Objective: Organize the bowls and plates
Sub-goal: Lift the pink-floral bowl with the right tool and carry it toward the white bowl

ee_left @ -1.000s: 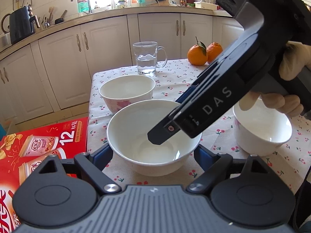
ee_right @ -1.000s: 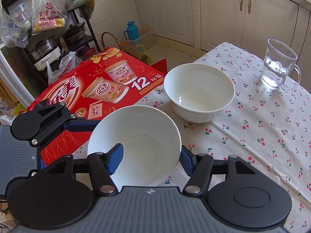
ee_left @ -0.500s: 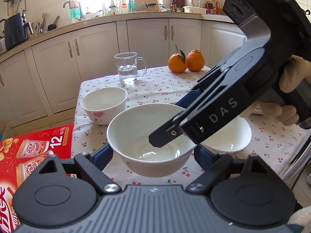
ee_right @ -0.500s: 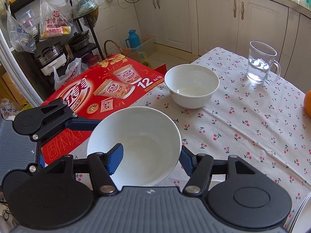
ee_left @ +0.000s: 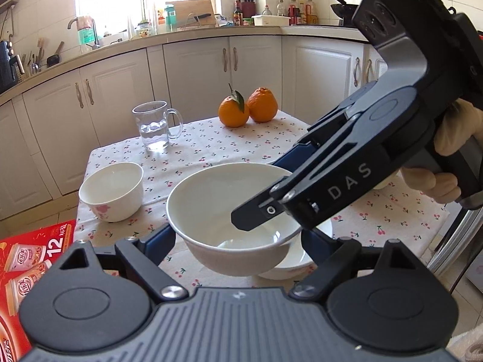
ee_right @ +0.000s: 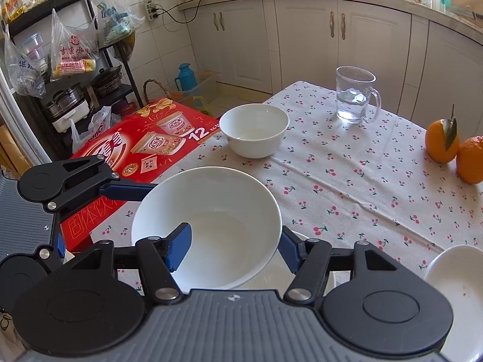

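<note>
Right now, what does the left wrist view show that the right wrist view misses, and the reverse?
Only the left wrist view shows the hand gripping the right claw's handle, and the knife block.

Only the right wrist view shows the storage rack, the blue flask and a plate edge.

Both show the held bowl, small bowl, glass mug, oranges and red box.
</note>
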`<state>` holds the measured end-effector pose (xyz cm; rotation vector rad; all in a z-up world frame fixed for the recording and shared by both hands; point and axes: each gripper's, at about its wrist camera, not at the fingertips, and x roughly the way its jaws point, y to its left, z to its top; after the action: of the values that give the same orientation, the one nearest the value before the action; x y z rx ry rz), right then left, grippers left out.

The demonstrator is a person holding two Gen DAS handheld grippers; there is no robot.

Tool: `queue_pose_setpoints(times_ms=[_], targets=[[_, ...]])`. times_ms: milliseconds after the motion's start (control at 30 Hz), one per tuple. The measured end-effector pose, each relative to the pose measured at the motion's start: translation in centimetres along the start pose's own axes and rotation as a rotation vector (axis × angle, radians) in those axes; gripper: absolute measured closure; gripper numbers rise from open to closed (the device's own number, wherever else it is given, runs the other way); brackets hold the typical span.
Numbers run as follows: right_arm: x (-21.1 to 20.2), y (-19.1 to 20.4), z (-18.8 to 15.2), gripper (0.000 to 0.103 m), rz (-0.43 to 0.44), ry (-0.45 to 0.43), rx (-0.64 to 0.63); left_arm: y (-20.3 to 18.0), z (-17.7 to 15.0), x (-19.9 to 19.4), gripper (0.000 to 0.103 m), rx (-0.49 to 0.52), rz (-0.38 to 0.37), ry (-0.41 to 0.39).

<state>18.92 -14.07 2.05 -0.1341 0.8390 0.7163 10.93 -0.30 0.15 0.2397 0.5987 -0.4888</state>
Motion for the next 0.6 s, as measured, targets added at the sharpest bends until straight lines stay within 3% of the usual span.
queue_pose_setpoints(times_ms=[600], targets=[[-0.9,-3.9,-2.8,0.035,-0.030,-0.003,0.084,-2.3,0.3,3.6,0.013,0.032,-0.054,0.072]])
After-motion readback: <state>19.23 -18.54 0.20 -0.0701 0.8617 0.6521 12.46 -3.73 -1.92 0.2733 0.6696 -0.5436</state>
